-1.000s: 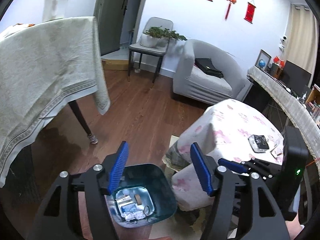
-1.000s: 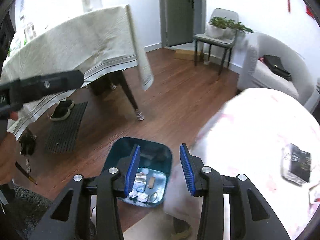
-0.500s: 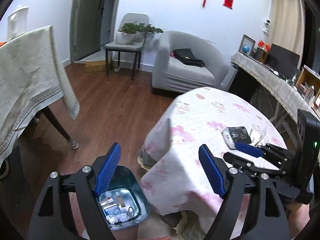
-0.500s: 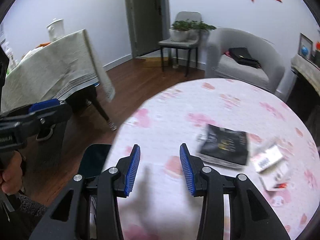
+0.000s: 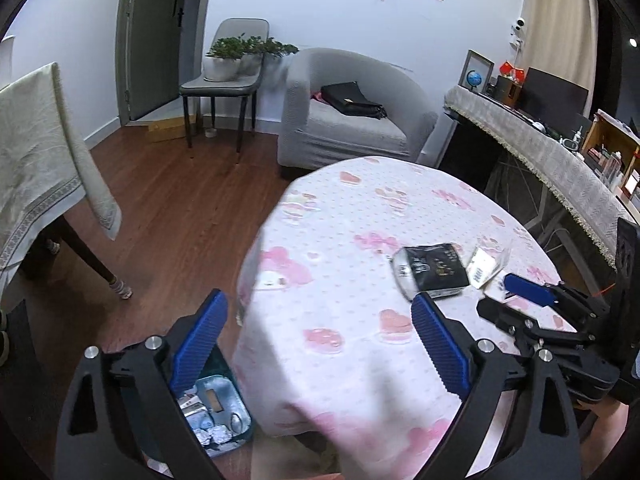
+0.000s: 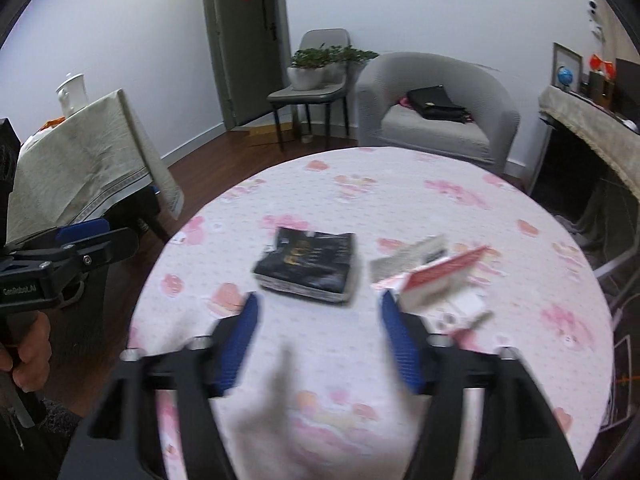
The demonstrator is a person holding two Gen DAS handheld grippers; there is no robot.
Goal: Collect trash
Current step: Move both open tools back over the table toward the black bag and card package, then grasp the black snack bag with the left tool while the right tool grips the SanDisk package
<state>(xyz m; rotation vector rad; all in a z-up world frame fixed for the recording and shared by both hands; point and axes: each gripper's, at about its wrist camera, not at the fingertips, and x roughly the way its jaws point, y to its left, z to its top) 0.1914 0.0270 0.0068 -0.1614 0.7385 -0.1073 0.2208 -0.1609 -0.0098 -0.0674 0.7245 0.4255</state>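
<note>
Trash, a crumpled black foil packet point(image 6: 308, 266) and red-and-white paper wrappers point(image 6: 436, 276), is lying on the round pink-flowered tabletop point(image 6: 460, 200). Right gripper point(image 6: 316, 340) and left gripper point(image 5: 316, 344) are hovering nearby, jaws opening with nothing between them. A teal plastic bin point(image 5: 218, 416) is sitting on the floor beside the tabletop.

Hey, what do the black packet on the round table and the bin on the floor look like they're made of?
The black packet looks like glossy plastic film or foil: it is crumpled, with shiny creases and a silvery edge. The bin appears to be hard dark teal plastic with smooth walls; its inside reflects light like metal or a foil liner, hard to tell which.
</note>
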